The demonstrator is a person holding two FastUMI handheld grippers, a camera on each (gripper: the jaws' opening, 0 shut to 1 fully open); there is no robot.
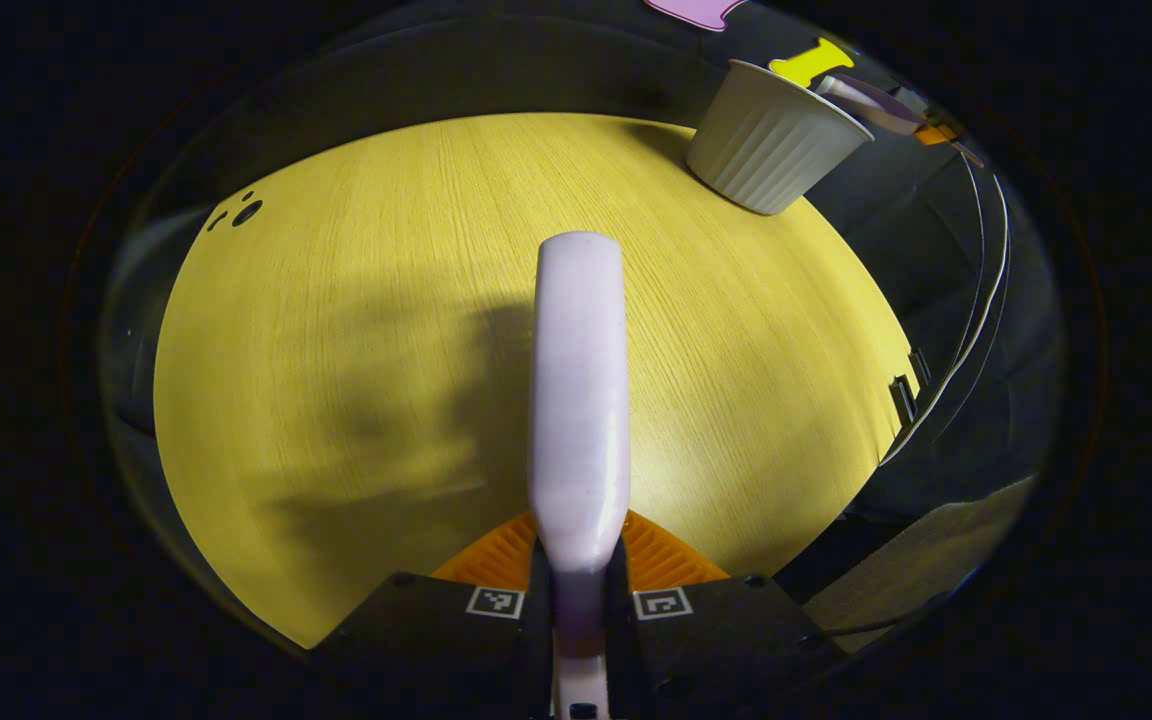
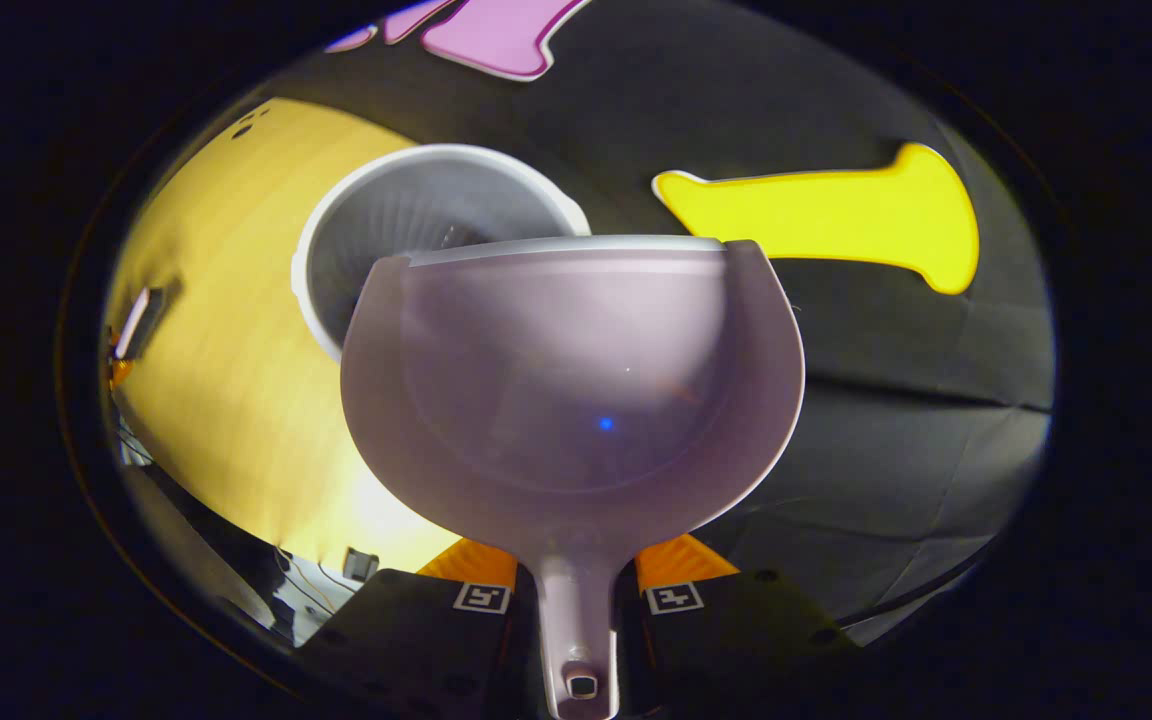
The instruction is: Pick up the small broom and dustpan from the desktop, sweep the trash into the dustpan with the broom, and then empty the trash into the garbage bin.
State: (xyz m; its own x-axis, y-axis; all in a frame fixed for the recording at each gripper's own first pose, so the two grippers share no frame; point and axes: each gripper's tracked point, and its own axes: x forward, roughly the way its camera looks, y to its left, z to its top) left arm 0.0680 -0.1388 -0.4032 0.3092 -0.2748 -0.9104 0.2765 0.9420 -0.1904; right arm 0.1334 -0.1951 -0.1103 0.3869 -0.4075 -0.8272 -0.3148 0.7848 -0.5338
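While R claw (image 2: 576, 590) grips dustpan (image 2: 576, 370), L claw (image 1: 576, 590) grips broom (image 1: 579, 400).

A yellow wood-grain round tabletop (image 1: 356, 330) spreads wide, with small dark holes (image 1: 241, 213) near its far edge.

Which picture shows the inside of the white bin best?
The right gripper view: it looks down into the garbage bin past the dustpan. The left gripper view shows just its ribbed outside wall, standing on the desktop's far corner.
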